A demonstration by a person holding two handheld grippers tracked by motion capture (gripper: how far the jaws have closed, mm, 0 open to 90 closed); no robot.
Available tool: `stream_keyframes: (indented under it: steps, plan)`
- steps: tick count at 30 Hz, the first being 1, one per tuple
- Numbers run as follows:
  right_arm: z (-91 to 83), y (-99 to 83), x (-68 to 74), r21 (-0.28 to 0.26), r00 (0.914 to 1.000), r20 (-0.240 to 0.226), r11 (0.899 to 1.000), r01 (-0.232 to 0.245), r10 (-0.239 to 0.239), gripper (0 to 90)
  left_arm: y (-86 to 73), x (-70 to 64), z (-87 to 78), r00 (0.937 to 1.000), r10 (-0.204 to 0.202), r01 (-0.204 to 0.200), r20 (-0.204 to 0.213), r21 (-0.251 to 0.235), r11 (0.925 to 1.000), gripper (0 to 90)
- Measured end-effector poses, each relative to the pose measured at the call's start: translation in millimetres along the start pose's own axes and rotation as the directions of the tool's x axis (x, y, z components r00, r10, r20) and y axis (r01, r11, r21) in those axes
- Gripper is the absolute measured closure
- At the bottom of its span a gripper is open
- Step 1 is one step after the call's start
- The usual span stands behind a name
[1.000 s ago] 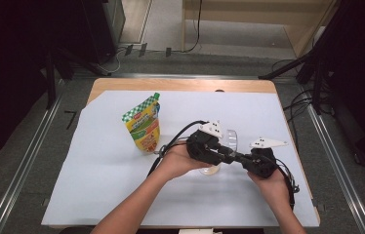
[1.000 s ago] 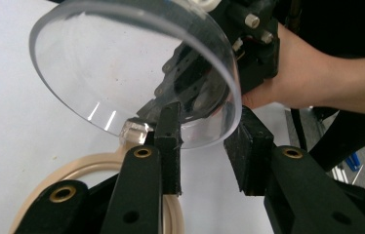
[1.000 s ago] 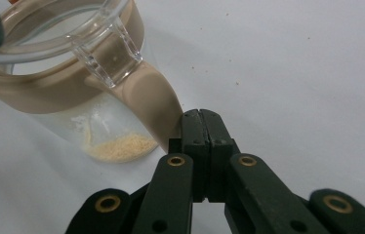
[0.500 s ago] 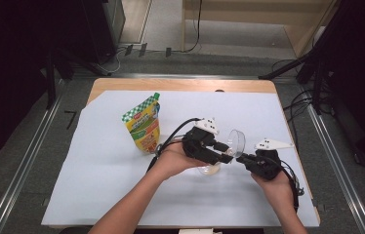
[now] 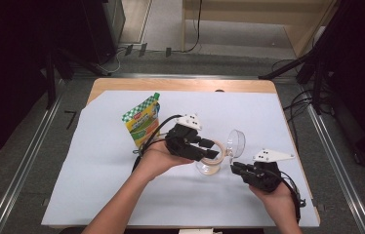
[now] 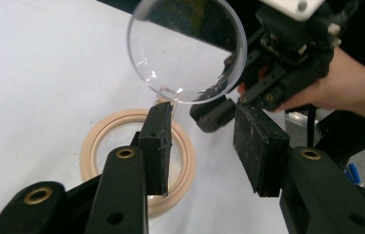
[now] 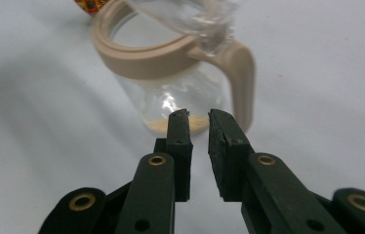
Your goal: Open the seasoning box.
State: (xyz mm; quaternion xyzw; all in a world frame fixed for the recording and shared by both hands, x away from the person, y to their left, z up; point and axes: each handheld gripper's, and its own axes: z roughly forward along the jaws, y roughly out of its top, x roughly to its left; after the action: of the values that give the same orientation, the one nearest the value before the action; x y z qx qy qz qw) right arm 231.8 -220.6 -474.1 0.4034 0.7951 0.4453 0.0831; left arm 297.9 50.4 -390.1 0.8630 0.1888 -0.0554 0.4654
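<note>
White table covering [image 5: 97,195]: jar [image 5: 209,165], lid [image 5: 235,143] raised, is being approached by open left gripper [image 5: 209,148]; right gripper [image 5: 236,169], seemingly almost closed, empty; a nudge could tip it.

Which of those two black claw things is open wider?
The left gripper, above the jar, has its jaws wide apart. The right gripper, near the table's edge, shows just a narrow slit between them and holds nothing.

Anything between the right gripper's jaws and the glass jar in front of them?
No. In the right gripper view, bare white table cover separates the right gripper from the jar.
</note>
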Motion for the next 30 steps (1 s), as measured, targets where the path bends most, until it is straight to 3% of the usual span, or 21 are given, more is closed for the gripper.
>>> stream_keyframes:
  steps: [6,9,12,13,18,22,26,30]
  plan:
    - [6.4,-0.2,15.1,0.018,0.9982,-0.058,1.000,0.016,-0.015,77.7,-3.3,4.4,-17.3,0.9981,-0.049,0.050,-0.037,0.032,0.9982,58.6]
    - [9.1,-1.9,23.7,0.026,0.9961,-0.083,0.999,0.033,-0.030,75.7,-3.2,10.2,-27.8,0.9913,-0.129,0.130,-0.022,0.033,0.9910,59.6]
    - [13.2,-1.3,32.6,0.030,0.9920,-0.111,0.998,0.063,-0.059,72.7,-3.9,9.9,-37.7,0.9915,-0.119,0.120,-0.054,0.020,0.9926,58.1]
    - [16.6,-0.2,37.0,0.027,0.9883,-0.129,0.996,0.085,-0.081,71.5,-3.8,9.4,-41.1,0.9904,-0.119,0.120,-0.071,0.017,0.9926,54.5]
    - [23.8,0.9,42.8,0.038,0.9831,-0.154,0.994,0.107,-0.100,66.8,-6.6,10.2,-59.8,0.9828,-0.118,0.120,-0.142,0.004,0.9928,50.4]
    - [31.4,2.1,49.1,0.051,0.9761,-0.184,0.991,0.127,-0.116,62.5,-9.6,12.2,-74.4,0.9777,-0.121,0.123,-0.172,0.000,0.9924,47.1]
    - [37.8,2.5,55.3,0.062,0.9686,-0.207,0.986,0.153,-0.137,60.3,-12.2,13.7,-93.0,0.9700,-0.148,0.144,-0.193,-0.038,0.9889,45.2]
    - [44.9,2.2,60.2,0.075,0.9620,-0.222,0.981,0.180,-0.159,58.7,-16.0,16.0,-108.8,0.9604,-0.172,0.168,-0.219,-0.036,0.9851,43.5]
